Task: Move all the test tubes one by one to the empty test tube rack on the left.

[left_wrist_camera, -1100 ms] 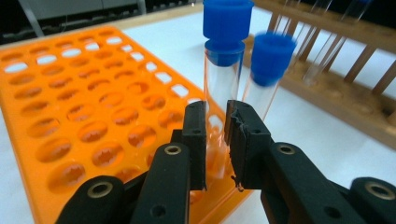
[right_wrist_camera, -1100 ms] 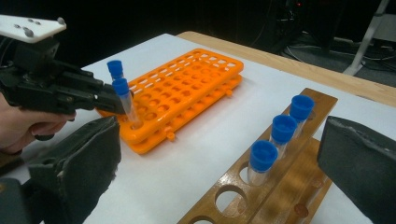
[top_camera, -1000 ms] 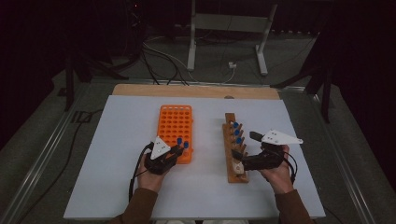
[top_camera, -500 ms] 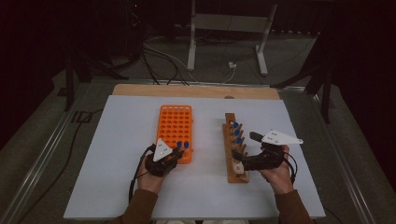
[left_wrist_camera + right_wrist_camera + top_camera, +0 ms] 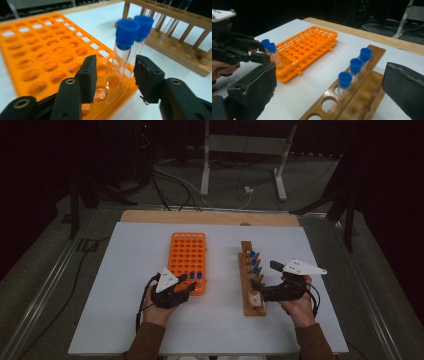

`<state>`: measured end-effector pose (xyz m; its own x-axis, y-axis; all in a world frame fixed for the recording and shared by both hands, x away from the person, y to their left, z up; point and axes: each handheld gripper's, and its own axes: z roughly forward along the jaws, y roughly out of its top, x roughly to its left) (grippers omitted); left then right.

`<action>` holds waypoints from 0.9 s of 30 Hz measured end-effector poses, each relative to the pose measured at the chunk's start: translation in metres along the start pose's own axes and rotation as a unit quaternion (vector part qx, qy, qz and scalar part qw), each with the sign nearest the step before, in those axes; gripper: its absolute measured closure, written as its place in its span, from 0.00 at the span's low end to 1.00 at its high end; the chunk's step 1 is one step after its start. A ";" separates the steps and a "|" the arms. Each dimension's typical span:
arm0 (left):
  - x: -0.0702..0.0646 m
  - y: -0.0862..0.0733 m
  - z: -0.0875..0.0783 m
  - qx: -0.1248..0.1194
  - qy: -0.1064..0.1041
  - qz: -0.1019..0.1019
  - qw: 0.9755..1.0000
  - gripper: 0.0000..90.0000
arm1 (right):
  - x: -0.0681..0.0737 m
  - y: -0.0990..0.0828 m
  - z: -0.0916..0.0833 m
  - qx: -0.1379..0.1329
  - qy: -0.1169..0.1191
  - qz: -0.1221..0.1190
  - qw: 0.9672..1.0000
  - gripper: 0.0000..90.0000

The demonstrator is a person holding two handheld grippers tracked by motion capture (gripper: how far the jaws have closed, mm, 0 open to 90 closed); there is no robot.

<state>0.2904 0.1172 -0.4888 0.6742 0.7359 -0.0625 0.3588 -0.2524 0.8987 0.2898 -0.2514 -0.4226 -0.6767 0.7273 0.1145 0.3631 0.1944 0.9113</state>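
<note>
Our left claw (image 5: 113, 75) has just been opening, and its two pads now stand apart on either side of a blue-capped tube (image 5: 122, 50) without pressing on it; the tube stands upright in a near-corner hole of the orange rack (image 5: 45, 55), with a second capped tube (image 5: 141, 32) just beside it. From the high view we see the left claw (image 5: 187, 287) at the rack's near right corner. We judge that the step in hand is the release: the tube is seated and we are letting go. Our right claw (image 5: 329, 82) is spread wide with nothing between its pads, hovering near the wooden rack (image 5: 362, 100), where three more blue-capped tubes (image 5: 355, 66) stand in a row; from above, it (image 5: 257, 290) sits at the near end of that wooden rack (image 5: 247, 285). Both racks rest on the white counter (image 5: 125, 320), well apart. Next, we reckon, the left claw should back straight away without tipping the seated tubes, while the right closes on the nearest tube in the wooden rack.
</note>
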 end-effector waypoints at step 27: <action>0.017 0.018 -0.033 -0.038 0.009 -0.058 0.998 0.01 | -0.021 -0.009 0.014 0.043 -0.030 -0.020 0.998 0.46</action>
<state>0.2869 0.1456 -0.4589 0.6190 0.7687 -0.1609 0.3837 -0.1172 0.9160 0.3102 -0.2592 -0.4390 -0.6527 0.7559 0.0517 0.3914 0.2780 0.8773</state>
